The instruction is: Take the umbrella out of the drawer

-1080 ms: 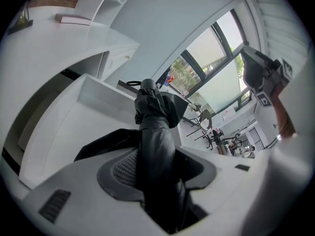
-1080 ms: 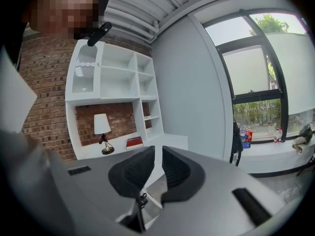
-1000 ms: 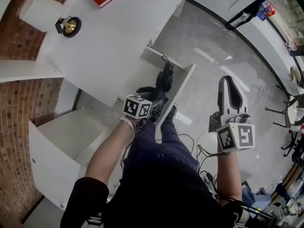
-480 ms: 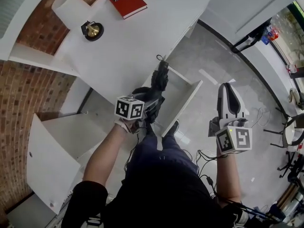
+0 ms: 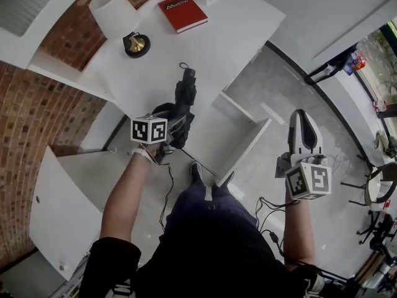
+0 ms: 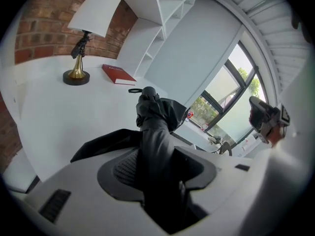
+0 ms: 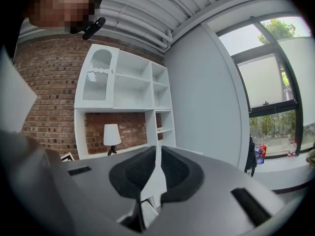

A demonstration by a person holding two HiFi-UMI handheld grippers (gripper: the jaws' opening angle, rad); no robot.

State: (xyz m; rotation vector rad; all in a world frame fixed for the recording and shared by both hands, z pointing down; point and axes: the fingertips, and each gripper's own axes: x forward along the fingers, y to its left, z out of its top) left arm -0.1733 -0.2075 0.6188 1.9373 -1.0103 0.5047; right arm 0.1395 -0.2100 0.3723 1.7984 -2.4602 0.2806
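The black folded umbrella (image 5: 184, 98) hangs over the white desk top (image 5: 236, 36), its strap end pointing toward the lamp. My left gripper (image 5: 177, 128) is shut on its middle; in the left gripper view the umbrella (image 6: 156, 127) fills the space between the pads of the left gripper (image 6: 157, 173) and loose fabric spills out to the left. The open white drawer (image 5: 248, 146) sits below and to the right of the umbrella, nothing showing inside it. My right gripper (image 5: 301, 118) hovers over the floor right of the drawer, jaws together on nothing, as the right gripper (image 7: 157, 173) view confirms.
On the desk stand a lamp with a white shade (image 5: 113, 8) and brass base (image 5: 136, 44), and a red book (image 5: 183, 13). A cabinet door (image 5: 62, 216) stands open at lower left. My legs and cables are beneath the drawer; brick wall lies to the left.
My left gripper has carried the umbrella up and out of the drawer, leftward over the desk top. The right gripper has risen slightly and stayed shut.
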